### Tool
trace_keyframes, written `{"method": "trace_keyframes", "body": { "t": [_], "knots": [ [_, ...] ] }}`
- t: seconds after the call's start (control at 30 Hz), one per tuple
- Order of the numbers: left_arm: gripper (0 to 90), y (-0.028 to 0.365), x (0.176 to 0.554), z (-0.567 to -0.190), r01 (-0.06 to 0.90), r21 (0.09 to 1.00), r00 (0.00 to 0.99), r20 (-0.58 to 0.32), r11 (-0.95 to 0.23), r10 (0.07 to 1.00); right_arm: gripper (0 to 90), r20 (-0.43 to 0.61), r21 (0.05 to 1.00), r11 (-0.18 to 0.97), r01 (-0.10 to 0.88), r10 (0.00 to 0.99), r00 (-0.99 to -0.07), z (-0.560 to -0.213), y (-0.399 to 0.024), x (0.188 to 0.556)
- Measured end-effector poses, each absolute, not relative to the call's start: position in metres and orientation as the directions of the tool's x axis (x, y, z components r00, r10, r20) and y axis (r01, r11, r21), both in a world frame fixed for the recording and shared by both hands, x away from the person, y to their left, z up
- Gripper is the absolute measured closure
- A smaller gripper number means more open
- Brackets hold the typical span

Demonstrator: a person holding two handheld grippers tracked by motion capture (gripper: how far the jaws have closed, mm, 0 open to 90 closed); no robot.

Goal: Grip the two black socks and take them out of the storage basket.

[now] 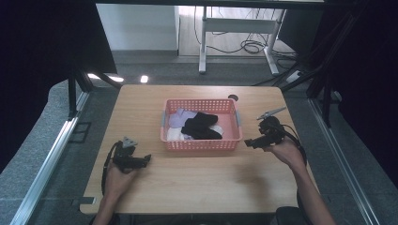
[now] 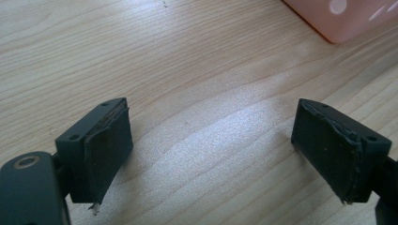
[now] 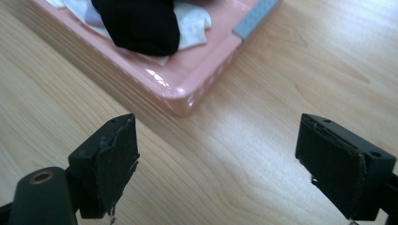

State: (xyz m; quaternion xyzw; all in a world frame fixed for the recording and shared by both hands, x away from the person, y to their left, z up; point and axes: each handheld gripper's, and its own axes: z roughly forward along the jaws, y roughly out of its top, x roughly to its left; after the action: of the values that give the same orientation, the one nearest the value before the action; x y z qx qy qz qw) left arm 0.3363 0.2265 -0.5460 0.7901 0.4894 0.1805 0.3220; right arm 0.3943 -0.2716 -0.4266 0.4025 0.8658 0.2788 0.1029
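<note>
My left tool (image 1: 146,159) rests low over the wooden surface (image 1: 197,183) at the near left, jaws wide apart with only bare wood between them. My right tool (image 1: 248,142) hangs at the right, just beside the near right corner of the pink basket (image 1: 202,144), its jaws also spread with nothing between the pads. The basket sits mid-surface, toward the far side, holding a heap of clothes: a black piece (image 1: 201,125) on top, a pale lilac one (image 1: 180,117) at the far left, and something white (image 1: 174,135) mostly buried beneath. In the right gripper view the basket (image 3: 178,89) is cut off at the top edge, so only a black fold (image 3: 141,23) and some white cloth (image 3: 195,21) show. In the left gripper view just a blurred corner of the basket (image 2: 347,18) peeks in.
</note>
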Motion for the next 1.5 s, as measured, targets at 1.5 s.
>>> {"method": "trace_keyframes", "body": {
  "t": [1.5],
  "knots": [
    [12.2, 0.226, 0.337, -0.546, 0.657, 0.687, 0.454, -0.034, -0.309, 0.89, 20.7, 0.068, 0.408, 0.724, 0.556, 0.583, -0.809, -0.462, -0.102, 0.503]
  ]
}}
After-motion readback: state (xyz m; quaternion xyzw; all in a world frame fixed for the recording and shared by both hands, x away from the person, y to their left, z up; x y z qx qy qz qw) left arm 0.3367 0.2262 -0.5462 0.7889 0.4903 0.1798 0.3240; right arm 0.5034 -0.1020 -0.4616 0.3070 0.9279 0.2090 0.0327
